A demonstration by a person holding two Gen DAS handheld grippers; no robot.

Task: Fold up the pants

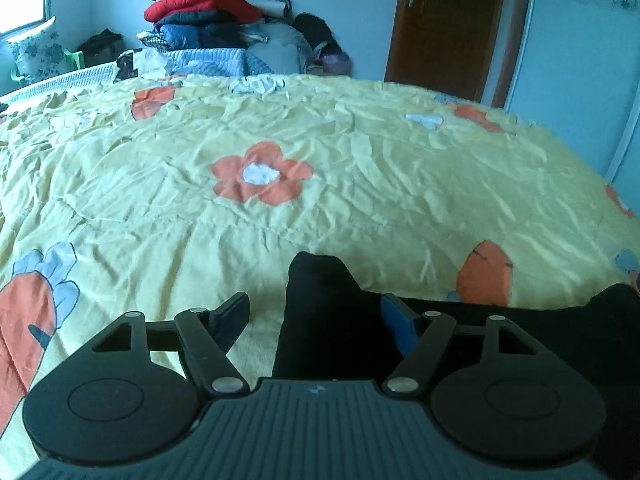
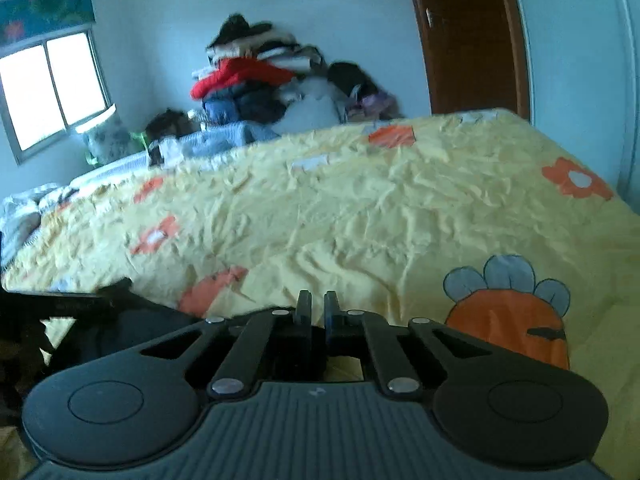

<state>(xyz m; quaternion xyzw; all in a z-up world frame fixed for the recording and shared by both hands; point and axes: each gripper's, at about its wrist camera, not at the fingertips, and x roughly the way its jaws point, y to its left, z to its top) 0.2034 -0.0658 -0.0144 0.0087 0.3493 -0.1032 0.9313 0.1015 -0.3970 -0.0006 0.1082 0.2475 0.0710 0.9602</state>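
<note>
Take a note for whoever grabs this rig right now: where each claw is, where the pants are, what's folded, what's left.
Left claw: open, with a bunched end of the black pants between its fingers, not pinched.
Right claw: shut; whether it holds any fabric cannot be told.
Pants: dark heap at the near edge of the yellow flowered bedspread, trailing right in the left wrist view.
Done: no tidy fold shows.
Left: probably grip, spread flat, then fold.

plenty of open yellow bedspread point(image 1: 360, 184) ahead to move over, only the black pants point(image 1: 320, 312) bunched up near and the clothes pile point(image 1: 216, 12) far off.
</note>
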